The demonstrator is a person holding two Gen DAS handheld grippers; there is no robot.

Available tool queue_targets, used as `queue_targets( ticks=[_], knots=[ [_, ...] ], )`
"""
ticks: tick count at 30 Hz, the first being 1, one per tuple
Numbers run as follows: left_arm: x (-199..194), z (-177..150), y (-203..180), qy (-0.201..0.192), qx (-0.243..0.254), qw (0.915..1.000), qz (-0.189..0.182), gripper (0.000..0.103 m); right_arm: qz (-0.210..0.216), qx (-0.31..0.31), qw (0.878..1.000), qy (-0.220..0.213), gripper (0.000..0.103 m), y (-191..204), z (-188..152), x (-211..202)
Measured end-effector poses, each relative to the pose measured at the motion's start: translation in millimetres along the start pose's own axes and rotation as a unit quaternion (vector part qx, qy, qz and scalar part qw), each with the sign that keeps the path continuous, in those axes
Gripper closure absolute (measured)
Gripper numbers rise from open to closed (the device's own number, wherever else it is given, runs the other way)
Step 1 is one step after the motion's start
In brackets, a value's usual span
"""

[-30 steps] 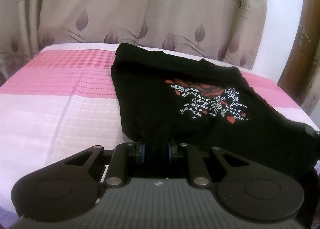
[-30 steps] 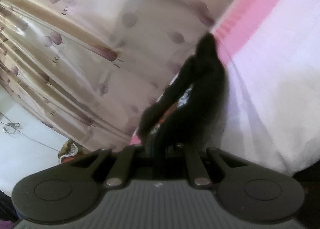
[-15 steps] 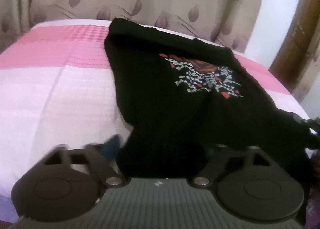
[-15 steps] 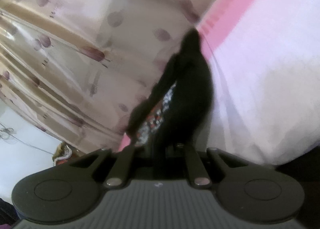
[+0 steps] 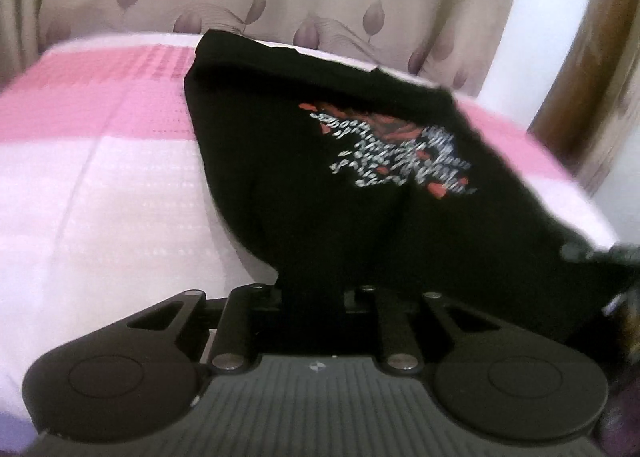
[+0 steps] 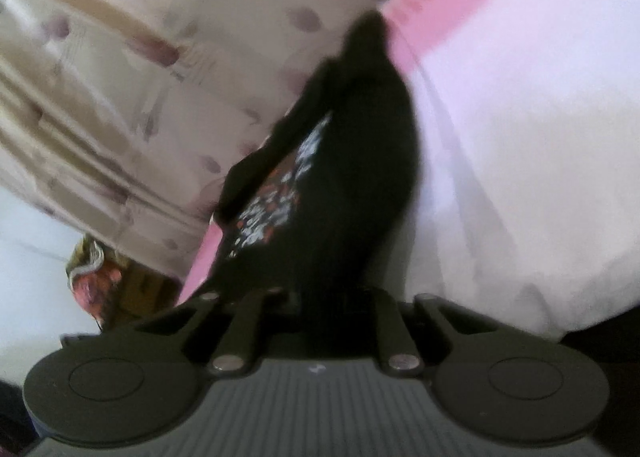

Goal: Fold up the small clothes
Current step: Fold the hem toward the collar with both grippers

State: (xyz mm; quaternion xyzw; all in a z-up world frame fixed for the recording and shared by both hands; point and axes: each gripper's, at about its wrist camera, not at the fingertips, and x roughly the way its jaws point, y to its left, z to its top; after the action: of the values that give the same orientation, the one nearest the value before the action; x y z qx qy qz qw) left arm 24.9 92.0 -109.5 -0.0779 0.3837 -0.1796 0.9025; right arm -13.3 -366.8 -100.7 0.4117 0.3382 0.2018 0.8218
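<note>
The left gripper (image 5: 314, 291) sprang open, then closed again on the black shirt's (image 5: 320, 185) near hem (cloth pinched between its jaws).

Bed (image 5: 100, 193) with pink-and-white striped sheet (image 5: 120, 109). Black shirt (image 5: 300, 185) with red and white print spread on right half, near edge lifted off sheet.

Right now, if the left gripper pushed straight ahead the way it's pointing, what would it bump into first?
The black printed T-shirt. The left gripper, whose jaws have just been closing, already pinches its near edge, so it would push into that cloth, then probably the pink and white bedsheet underneath.
</note>
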Motion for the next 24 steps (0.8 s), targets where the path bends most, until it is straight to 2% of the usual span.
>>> queue_targets(
  ticks=[2,7,10,21,24],
  knots=[
    [-6,-1,8,-0.007,-0.027,0.9995,-0.017,0.083,0.016,-0.003,1.0,-0.01,0.095,3,0,-5],
    [-14,3,20,-0.028,-0.064,0.9966,-0.043,0.083,0.051,0.044,0.997,-0.038,0.095,-8,2,-13],
    [-18,8,18,-0.038,-0.063,0.9962,-0.047,0.083,0.08,0.057,0.994,-0.055,0.095,-9,8,-19],
    [-25,24,12,-0.067,-0.061,0.9942,-0.059,0.083,0.109,0.06,0.99,-0.069,0.094,8,34,-11],
    [-26,31,18,-0.071,-0.077,0.9921,-0.068,0.083,0.117,0.062,0.988,-0.075,0.094,11,41,-11]
  ],
)
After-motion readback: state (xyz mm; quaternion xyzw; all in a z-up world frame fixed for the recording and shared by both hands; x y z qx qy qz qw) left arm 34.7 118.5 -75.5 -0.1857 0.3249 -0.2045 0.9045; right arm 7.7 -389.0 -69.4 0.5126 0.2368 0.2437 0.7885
